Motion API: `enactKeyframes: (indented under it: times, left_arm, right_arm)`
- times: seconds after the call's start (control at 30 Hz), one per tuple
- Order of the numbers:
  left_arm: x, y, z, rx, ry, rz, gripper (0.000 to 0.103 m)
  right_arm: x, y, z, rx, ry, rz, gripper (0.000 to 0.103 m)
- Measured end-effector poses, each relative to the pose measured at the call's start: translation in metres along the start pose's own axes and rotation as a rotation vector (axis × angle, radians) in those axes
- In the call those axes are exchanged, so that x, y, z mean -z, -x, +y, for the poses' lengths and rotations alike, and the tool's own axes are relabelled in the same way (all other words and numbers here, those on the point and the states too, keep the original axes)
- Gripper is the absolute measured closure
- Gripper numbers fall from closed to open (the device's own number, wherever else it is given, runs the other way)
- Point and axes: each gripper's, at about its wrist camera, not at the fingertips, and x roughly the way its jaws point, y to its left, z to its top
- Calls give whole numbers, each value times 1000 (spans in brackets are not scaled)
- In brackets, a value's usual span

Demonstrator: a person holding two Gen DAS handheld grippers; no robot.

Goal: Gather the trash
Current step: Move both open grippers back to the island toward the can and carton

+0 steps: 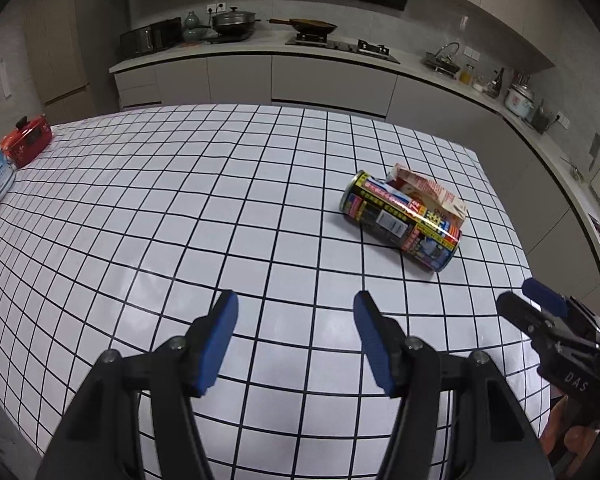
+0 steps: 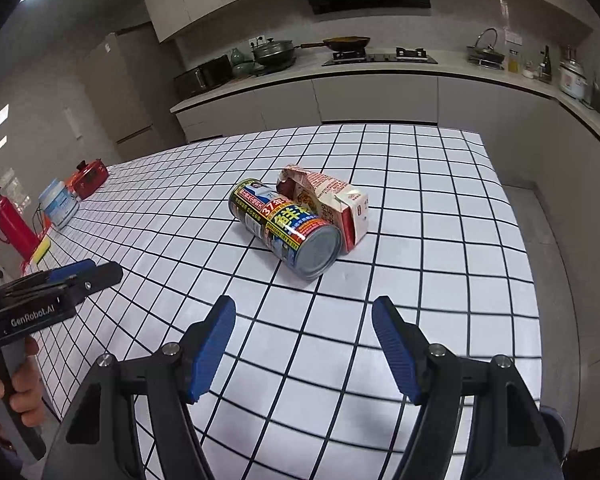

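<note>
Right wrist: can [image 2: 286, 227] touching opened carton [image 2: 327, 204].

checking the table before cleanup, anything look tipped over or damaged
Yes. The can lies on its side mid-table rather than upright. Right against it, the milk carton is also lying down, its top torn open and crumpled. No spill shows on the checked tablecloth.

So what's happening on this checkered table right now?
A person holds a two-finger gripper in each hand over the checkered table, clearing trash. A can lies on its side against a crumpled carton, both untouched. The right gripper points at the can, jaws apart and empty. The left gripper is also open and empty, off to the side.
</note>
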Motion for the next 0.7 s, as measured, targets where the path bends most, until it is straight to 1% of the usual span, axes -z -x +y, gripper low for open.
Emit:
enactKeyframes:
  times: [0.2, 0.27, 0.4, 0.53, 0.7]
  left_arm:
    - [2, -4, 3, -21, 40, 16, 41]
    - [3, -6, 7, -28, 51, 24, 41]
    - [1, -10, 17, -42, 63, 31, 41]
    - [-3, -19, 30, -34, 79, 51, 41]
    - [-6, -23, 44, -30, 71, 57, 41]
  right_arm:
    - [-12, -23, -6, -50, 29, 25, 30]
    - [-15, -34, -7, -75, 29, 40, 30]
    - [-19, -59, -6, -89, 22, 83, 30]
    - [-17, -75, 6, -102, 29, 112, 30]
    - [-20, -84, 22, -106, 20, 103, 30]
